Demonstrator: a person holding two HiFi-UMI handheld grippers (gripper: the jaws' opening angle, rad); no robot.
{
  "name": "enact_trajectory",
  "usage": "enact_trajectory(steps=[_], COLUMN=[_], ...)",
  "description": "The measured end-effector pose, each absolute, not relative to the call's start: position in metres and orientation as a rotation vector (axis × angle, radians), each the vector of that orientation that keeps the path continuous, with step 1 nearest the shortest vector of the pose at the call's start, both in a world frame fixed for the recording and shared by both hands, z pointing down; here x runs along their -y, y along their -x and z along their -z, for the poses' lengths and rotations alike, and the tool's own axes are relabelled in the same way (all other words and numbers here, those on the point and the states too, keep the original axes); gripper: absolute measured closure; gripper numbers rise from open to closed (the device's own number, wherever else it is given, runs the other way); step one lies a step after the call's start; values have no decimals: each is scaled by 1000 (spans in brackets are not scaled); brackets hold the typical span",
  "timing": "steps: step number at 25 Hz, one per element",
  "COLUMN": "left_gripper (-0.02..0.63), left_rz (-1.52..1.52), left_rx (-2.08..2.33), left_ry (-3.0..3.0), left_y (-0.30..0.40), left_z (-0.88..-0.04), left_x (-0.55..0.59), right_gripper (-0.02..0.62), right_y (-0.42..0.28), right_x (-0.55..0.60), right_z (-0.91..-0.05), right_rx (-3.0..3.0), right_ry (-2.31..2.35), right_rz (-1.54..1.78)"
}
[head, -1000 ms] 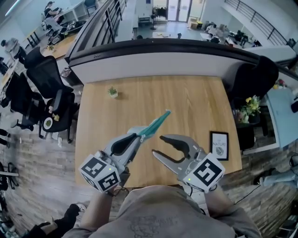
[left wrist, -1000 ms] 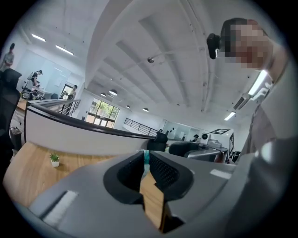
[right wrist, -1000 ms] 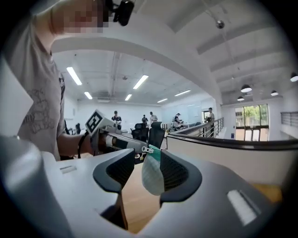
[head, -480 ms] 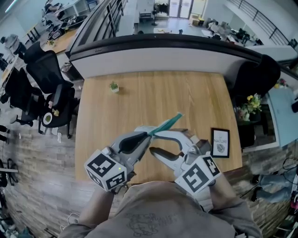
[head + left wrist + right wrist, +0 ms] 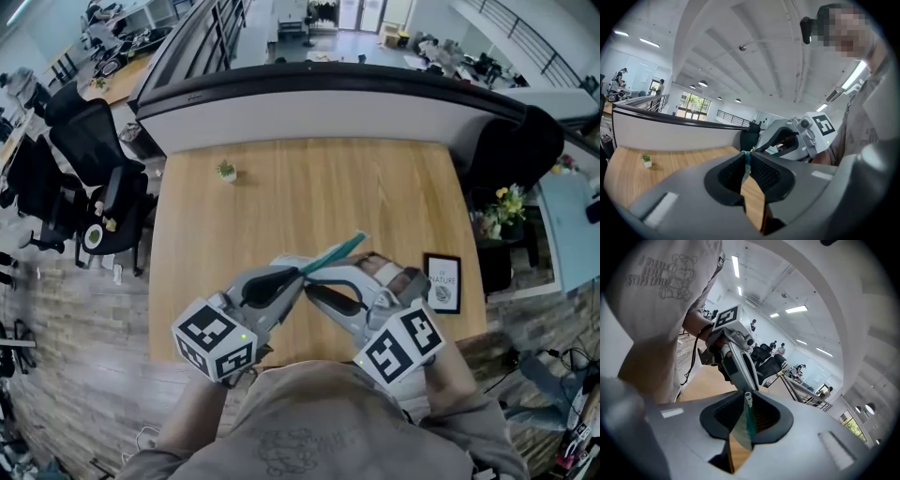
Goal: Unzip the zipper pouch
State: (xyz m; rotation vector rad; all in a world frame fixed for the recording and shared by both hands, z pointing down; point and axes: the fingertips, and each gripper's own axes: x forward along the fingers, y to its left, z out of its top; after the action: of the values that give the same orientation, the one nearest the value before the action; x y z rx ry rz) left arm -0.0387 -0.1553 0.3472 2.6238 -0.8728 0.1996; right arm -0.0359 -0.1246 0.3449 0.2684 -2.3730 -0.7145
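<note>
Teal pouch (image 5: 336, 249) held above desk (image 5: 281, 187), pinched edge-on in L gripper (image 5: 746, 157) fingers; R gripper (image 5: 747, 401) fingers just closed onto it.

Zipper pouch (image 5: 335, 250): teal, thin and limp, with a slight sheen; cloth or soft plastic, hard to tell at this size. Zipper pull (image 5: 748, 397): pale, smooth, hard. Left gripper (image 5: 301, 271): smooth matt grey plastic shell. Pads (image 5: 764, 171): black, finely ribbed, dull. Marker cube (image 5: 216, 342): flat black-and-white printed faces, matt. Table (image 5: 281, 187): light wood, fine straight grain, satin finish. Picture frame (image 5: 442, 282): black rim, glossy front. Shirt (image 5: 300, 436): grey cloth, matt, soft folds. Office chair (image 5: 89, 141): black fabric, dull. Floor (image 5: 66, 328): grey-brown planks, rough surface. Partition (image 5: 328, 117): smooth white face, dark glossy cap.
</note>
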Motion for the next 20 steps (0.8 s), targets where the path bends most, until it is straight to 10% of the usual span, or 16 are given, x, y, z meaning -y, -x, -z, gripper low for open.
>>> enact_trajectory(steps=[20], left_gripper=[572], left_rz=[-191], left_rx=[846], left_ry=[-2624], left_y=[41], left_z=[-344], left_x=[157], right_gripper=[584], right_y=[-3], right_x=[150], right_z=[-337], right_rx=[2879], right_ry=[-487], right_rz=[-167])
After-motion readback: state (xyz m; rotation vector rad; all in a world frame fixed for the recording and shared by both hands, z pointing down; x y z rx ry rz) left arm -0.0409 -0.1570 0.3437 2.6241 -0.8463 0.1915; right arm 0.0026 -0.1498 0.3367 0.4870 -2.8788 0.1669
